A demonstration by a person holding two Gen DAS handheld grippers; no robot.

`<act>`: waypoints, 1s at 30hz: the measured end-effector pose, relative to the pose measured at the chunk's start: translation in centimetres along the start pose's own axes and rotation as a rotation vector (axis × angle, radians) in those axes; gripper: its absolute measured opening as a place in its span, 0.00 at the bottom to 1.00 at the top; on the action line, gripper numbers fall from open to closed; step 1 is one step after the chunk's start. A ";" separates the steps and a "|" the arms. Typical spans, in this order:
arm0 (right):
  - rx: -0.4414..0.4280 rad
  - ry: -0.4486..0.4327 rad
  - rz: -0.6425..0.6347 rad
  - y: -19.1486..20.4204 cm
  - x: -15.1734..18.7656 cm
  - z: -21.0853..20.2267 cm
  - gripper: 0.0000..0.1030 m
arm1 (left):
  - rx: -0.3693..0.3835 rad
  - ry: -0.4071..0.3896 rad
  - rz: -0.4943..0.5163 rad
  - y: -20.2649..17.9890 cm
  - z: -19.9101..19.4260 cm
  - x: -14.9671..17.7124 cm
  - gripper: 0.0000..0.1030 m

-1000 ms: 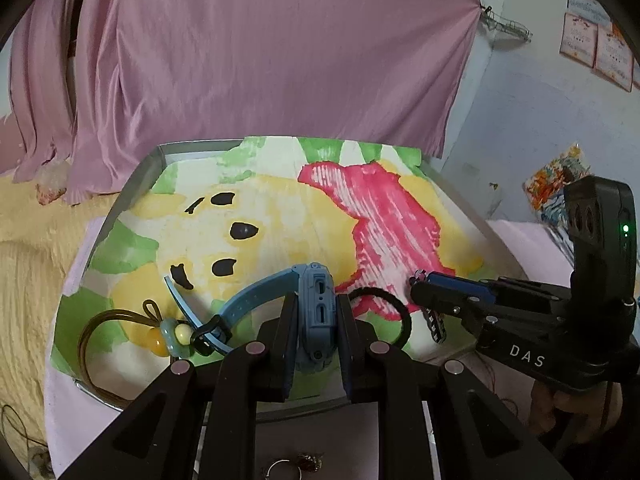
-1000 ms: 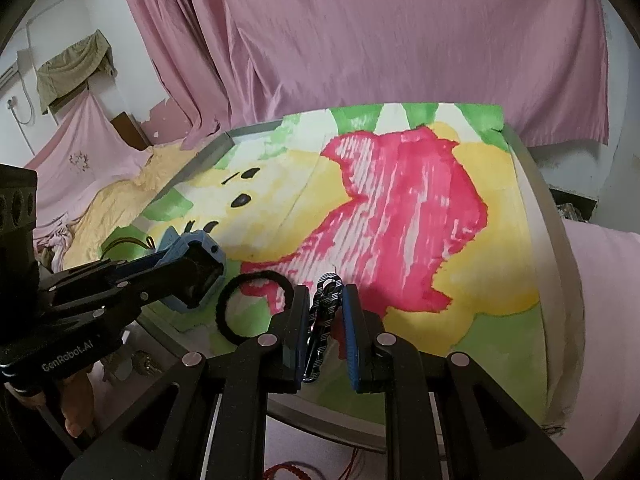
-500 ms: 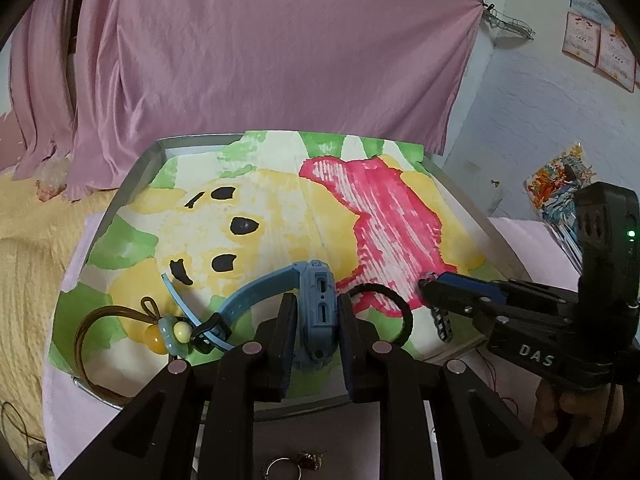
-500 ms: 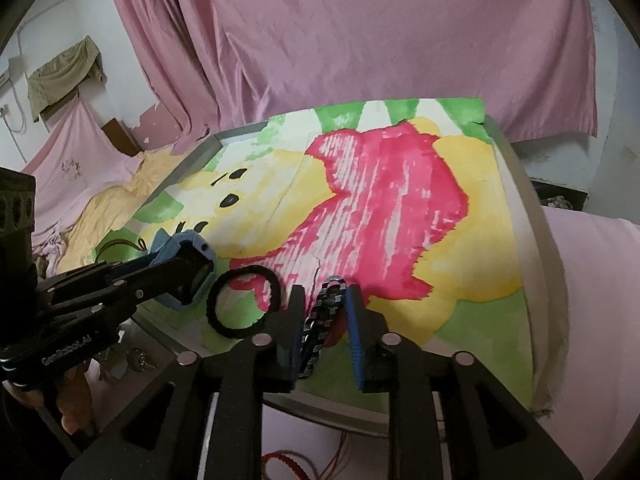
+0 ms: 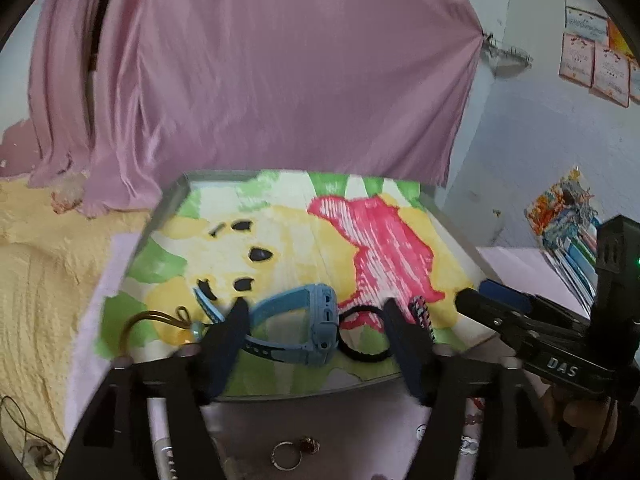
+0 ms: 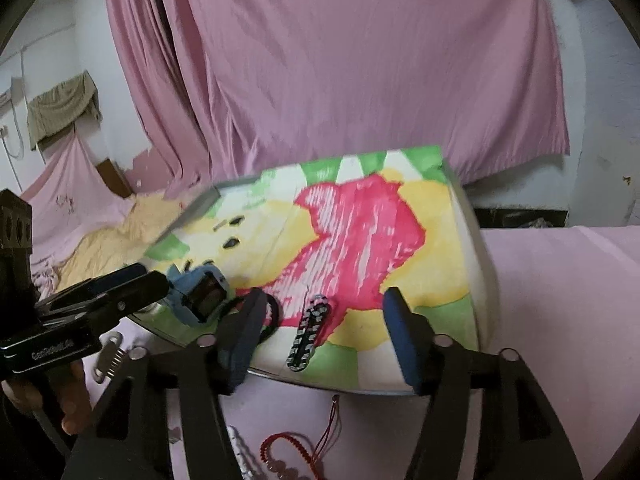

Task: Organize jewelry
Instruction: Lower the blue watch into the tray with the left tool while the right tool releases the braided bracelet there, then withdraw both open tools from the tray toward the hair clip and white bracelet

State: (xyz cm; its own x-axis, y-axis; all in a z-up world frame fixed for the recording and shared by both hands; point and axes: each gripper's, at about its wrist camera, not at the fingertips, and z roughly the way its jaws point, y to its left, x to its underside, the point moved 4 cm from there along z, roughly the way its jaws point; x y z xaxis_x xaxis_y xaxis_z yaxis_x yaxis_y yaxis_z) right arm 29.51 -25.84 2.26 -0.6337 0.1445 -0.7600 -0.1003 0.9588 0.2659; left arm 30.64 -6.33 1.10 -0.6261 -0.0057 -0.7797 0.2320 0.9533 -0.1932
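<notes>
Release confirmed | I now see both left tongs (image 5: 314, 318) and right tongs (image 6: 324, 312) spread wide | blue watch (image 5: 316, 328) and beaded clip (image 6: 310, 332) lie freed on tray (image 6: 468, 216) | two pieces placed, more wait below.

**Soft, even light; motion blur and fisheye warp**

Both views are moderately bright under diffuse light, with faint shadows and no glare. Motion blur smears the pink curtain (image 5: 256, 80) and the near black jaws. Fisheye distortion bends edges; dark vignettes fill the corners.
</notes>
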 end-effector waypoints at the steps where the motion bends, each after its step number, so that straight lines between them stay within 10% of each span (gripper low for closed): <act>1: -0.005 -0.017 0.005 0.0 0.0 -0.5 0.62 | -0.011 -0.033 0.002 0.0 -0.8 0.0 0.76; 10: -0.026 -0.179 0.003 0.4 0.9 -5.5 0.89 | -0.066 -0.208 -0.012 0.1 -5.8 0.8 0.93; 30: 0.051 -0.380 -0.106 3.2 5.7 -14.5 0.95 | -0.154 -0.378 0.015 -0.1 -13.3 5.9 0.99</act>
State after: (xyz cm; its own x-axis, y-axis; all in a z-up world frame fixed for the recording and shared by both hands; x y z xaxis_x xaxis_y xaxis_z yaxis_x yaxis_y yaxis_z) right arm 14.45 -25.49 7.42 -0.2922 0.1154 -0.9494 -0.1052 0.9828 0.1518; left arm 16.97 -2.43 4.42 -0.2990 -0.0751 -0.9513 0.1069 0.9880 -0.1116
